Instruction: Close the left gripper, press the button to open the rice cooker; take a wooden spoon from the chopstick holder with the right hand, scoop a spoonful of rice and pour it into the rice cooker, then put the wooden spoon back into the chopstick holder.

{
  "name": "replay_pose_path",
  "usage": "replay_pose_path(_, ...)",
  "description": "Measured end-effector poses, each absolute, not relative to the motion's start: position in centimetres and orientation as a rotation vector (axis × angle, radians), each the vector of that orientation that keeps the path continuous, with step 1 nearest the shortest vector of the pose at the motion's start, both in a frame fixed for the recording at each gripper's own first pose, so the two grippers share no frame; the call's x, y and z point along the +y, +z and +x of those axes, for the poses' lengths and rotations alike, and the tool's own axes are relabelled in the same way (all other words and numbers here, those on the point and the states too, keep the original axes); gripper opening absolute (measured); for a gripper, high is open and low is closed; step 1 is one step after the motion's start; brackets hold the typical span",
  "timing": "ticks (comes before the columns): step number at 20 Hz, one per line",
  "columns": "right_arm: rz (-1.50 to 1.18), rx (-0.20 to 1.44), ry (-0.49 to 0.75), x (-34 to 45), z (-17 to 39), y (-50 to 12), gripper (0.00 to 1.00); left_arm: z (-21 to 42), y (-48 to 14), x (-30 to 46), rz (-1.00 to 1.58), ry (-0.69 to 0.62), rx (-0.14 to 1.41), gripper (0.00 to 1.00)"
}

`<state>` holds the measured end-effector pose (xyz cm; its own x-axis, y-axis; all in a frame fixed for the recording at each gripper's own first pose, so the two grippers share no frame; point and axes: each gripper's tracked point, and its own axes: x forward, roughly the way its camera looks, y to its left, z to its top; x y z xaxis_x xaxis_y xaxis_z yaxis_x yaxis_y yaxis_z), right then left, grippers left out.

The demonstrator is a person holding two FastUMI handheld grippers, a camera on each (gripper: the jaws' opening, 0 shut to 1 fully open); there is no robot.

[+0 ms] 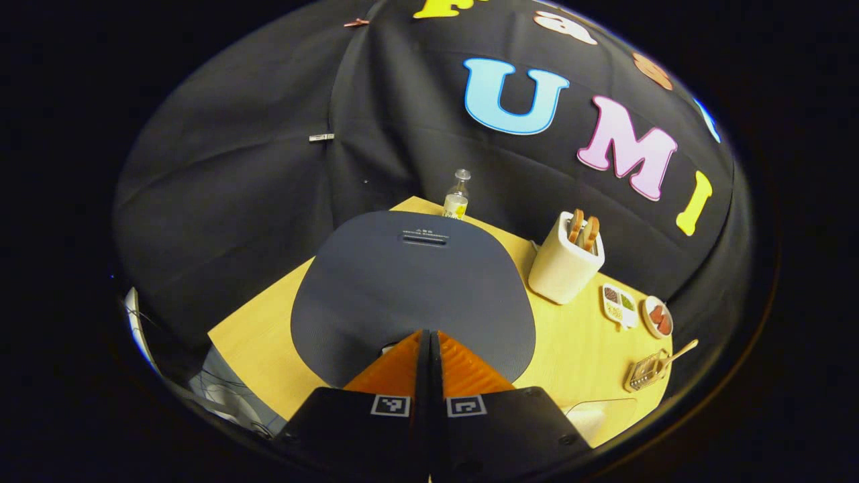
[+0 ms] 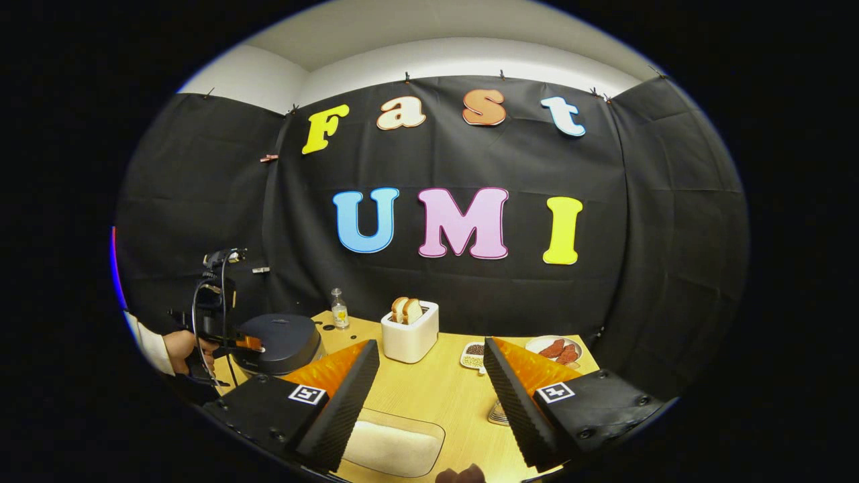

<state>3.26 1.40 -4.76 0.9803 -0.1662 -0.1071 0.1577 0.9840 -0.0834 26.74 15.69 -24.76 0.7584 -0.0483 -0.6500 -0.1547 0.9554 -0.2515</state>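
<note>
The rice cooker [image 1: 409, 288] has a dark grey lid that lies shut. My left gripper [image 1: 429, 345] is shut with nothing between its fingers, its tips down at the lid's front edge. In the right gripper view the cooker [image 2: 282, 342] stands at the table's left, and a hand [image 2: 178, 349] holds the left gripper [image 2: 257, 344] against its front. The chopstick holder [image 1: 645, 373] lies at the right with the wooden spoon [image 1: 681, 351] sticking out. A clear tray of rice [image 2: 396, 443] sits at the near edge. My right gripper [image 2: 430, 345] hangs open above the table, holding nothing.
A white toaster [image 2: 409, 335] with two bread slices stands mid-table, a small bottle [image 2: 339, 308] behind the cooker. A dish of grains [image 2: 474, 354] and a plate of red meat [image 2: 556, 349] sit right. The chopstick holder [image 2: 498, 414] peeks from behind my right finger.
</note>
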Motion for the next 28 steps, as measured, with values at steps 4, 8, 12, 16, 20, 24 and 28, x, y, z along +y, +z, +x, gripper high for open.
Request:
replay_pose_path(4,-0.076,0.122,-0.152,1.7,4.0,-5.1,0.98,27.2,-20.2,17.1,-0.325,0.088,0.537,0.06)
replay_pose_path(8,-0.068,0.125,-0.166,1.1,4.7,-5.2,0.98,26.4,-12.3,17.9,-0.168,0.078,0.285,0.05)
replay_pose_path(12,-0.035,0.131,-0.209,-1.0,4.9,-5.7,0.98,23.6,-8.2,15.3,-0.127,0.015,0.185,0.07)
replay_pose_path(16,0.007,0.147,-0.292,-5.2,5.0,-6.9,0.98,19.9,-6.4,12.6,-0.161,-0.052,0.124,0.17)
replay_pose_path(20,0.071,0.189,-0.358,-10.0,5.4,-9.6,0.98,16.5,-5.5,12.1,-0.153,-0.024,0.096,0.6)
replay_pose_path(24,0.137,0.238,-0.442,-16.0,5.8,-13.5,0.98,13.5,-5.6,11.4,-0.18,0.016,0.097,0.75)
replay_pose_path(28,0.198,0.275,-0.521,-21.9,7.1,-17.7,0.98,11.6,-6.7,10.7,-0.189,0.041,0.123,0.8)
